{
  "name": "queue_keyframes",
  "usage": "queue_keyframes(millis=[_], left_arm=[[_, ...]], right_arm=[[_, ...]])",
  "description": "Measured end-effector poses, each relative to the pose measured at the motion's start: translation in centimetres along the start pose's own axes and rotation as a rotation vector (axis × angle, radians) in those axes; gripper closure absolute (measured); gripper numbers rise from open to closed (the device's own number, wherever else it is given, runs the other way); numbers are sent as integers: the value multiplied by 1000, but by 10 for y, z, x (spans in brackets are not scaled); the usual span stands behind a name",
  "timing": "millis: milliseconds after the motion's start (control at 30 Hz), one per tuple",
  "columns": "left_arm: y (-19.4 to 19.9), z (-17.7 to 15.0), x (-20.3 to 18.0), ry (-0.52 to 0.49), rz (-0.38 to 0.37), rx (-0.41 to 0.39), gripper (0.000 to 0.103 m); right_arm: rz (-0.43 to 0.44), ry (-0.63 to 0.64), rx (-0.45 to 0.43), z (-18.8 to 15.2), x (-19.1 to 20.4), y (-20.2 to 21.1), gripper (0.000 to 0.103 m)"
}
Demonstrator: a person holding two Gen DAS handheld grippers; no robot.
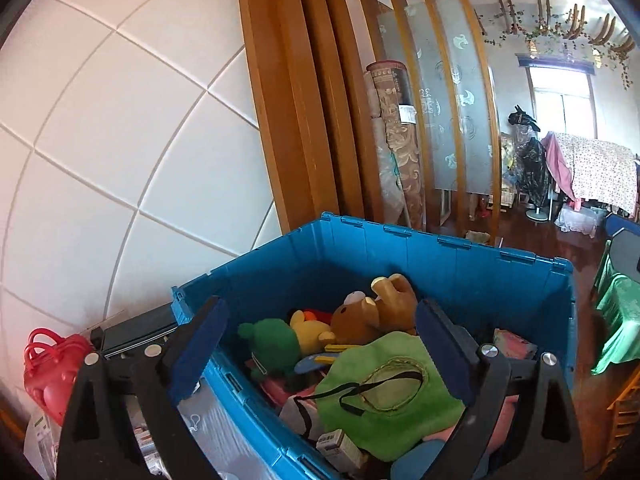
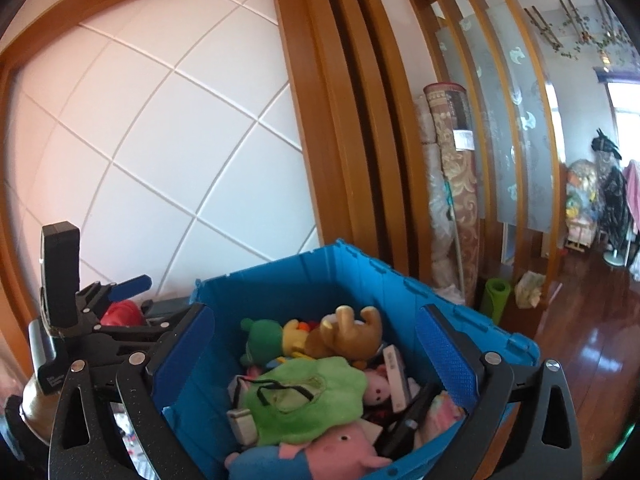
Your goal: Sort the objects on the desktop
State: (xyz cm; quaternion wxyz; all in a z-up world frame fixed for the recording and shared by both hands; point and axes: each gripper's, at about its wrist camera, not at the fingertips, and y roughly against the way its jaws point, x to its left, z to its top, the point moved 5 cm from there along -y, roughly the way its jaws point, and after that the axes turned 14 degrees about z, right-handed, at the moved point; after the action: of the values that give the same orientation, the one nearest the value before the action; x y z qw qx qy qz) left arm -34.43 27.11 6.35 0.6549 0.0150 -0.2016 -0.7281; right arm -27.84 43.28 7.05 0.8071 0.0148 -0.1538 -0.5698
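Observation:
A blue plastic crate [image 1: 440,256] stands below both grippers, full of toys; it also shows in the right wrist view [image 2: 288,280]. On top lie a green plush hat with a black strap [image 1: 384,392], a brown bear [image 1: 376,312], a green frog toy [image 1: 276,340] and a yellow plush [image 1: 308,328]. The right wrist view shows the hat [image 2: 308,396], the bear [image 2: 348,336] and a pink pig plush [image 2: 332,452]. My left gripper [image 1: 320,352] is open and empty above the crate. My right gripper [image 2: 316,356] is open and empty above it. The left gripper [image 2: 120,300] shows at the left of the right view.
A red plastic bag [image 1: 52,368] and a dark box [image 1: 136,330] sit left of the crate, against a white panelled wall. Wooden door frames and rolled carpets [image 1: 396,140] stand behind. A green mat roll [image 2: 496,300] stands on the wooden floor at right.

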Motion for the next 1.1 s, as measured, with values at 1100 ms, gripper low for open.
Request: queue_keyframes(millis=[1100], left_arm=[[247, -164, 127, 86, 15, 25, 7]], right_arm=[[-64, -60, 107, -169, 244, 172, 0]])
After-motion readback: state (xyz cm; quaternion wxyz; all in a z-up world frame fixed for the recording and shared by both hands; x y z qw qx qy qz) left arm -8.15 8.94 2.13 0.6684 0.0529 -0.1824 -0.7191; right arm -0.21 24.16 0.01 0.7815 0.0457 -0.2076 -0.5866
